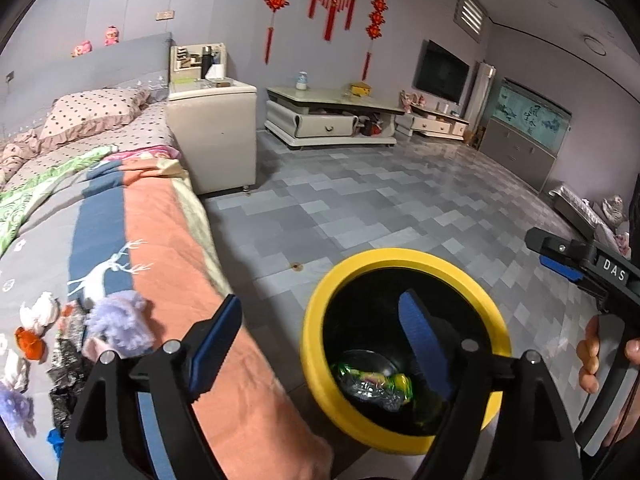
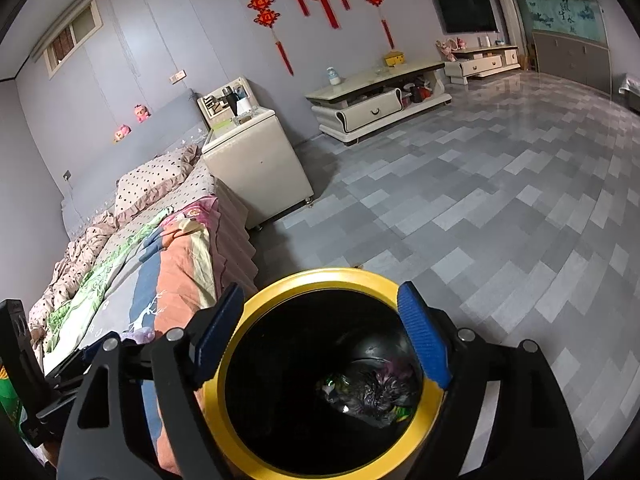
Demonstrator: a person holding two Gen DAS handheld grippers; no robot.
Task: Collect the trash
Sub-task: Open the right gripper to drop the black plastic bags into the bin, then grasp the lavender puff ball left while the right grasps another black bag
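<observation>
A bedroom with a grey tiled floor (image 1: 400, 200), seen from two cameras mounted on hand-held claws. A round black waste bin with a bright yellow rim (image 1: 320, 364) stands on the floor just beside the bed (image 1: 160, 220), close enough that litter can be carried over in one short reach.

The left gripper (image 1: 324, 328) hangs above the gap between bed edge and bin. Its two blue-padded fingers stand wide apart and hold nothing; one finger is over the orange bedspread, the other over the bin's mouth. Inside the bin, at the bottom, lies a crumpled clear wrapper with green and yellow print (image 1: 372, 384), judged to be trash already collected.

The right gripper (image 2: 324, 336) points down into the same bin from the other side. Its fingers are also spread wide and empty, straddling the yellow rim (image 2: 320, 276), a pose that suits letting something fall in. Dark crumpled scraps (image 2: 372, 392) lie in the bin's depths; their material is too dim to tell. In the left view, a person's hand (image 1: 592, 360) grips the right claw's black handle.

More litter waits on the bedspread near the left claw: a fluffy lilac tuft (image 1: 120, 320), crumpled white tissue (image 1: 40, 312), an orange scrap (image 1: 30, 344) and shiny black foil (image 1: 66, 364). The job looks partly done, with these pieces still to be fetched.
</observation>
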